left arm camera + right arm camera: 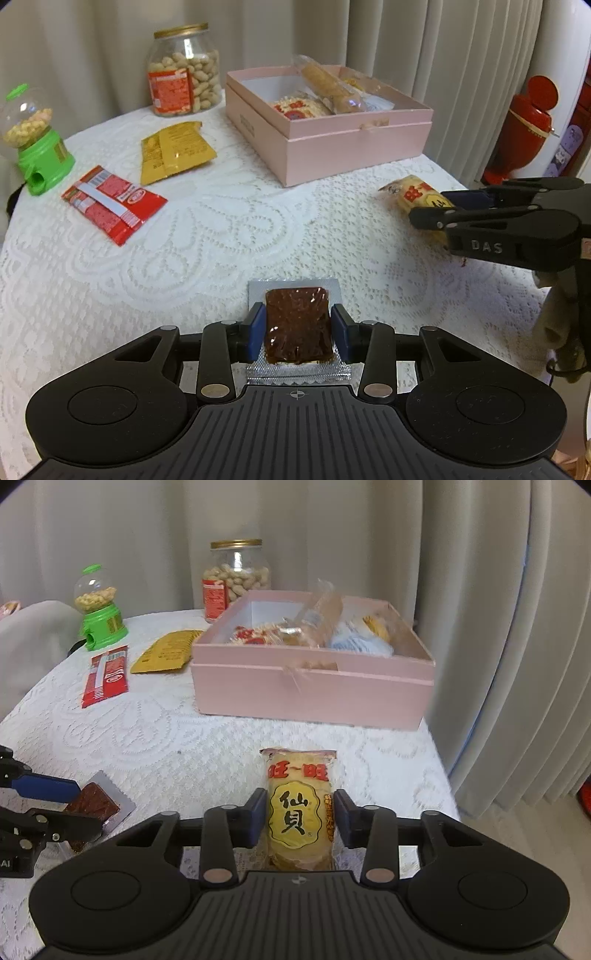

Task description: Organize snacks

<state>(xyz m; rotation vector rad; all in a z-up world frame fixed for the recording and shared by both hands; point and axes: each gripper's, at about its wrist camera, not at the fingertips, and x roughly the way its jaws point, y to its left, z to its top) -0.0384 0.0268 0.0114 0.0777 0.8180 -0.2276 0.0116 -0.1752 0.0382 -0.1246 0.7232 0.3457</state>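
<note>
My left gripper is shut on a brown snack in a clear and silver wrapper, its blue pads pressing both sides just above the white lace tablecloth. My right gripper is shut on a yellow rice cracker packet with red and black characters, near the table's right edge. Behind them, an open pink box holds several wrapped snacks. In the left wrist view the right gripper shows at the right, on the same packet.
A red packet and a yellow packet lie on the cloth at the left. A green candy dispenser and a jar of peanuts stand at the back. Curtains hang behind; a red container stands off the table's right.
</note>
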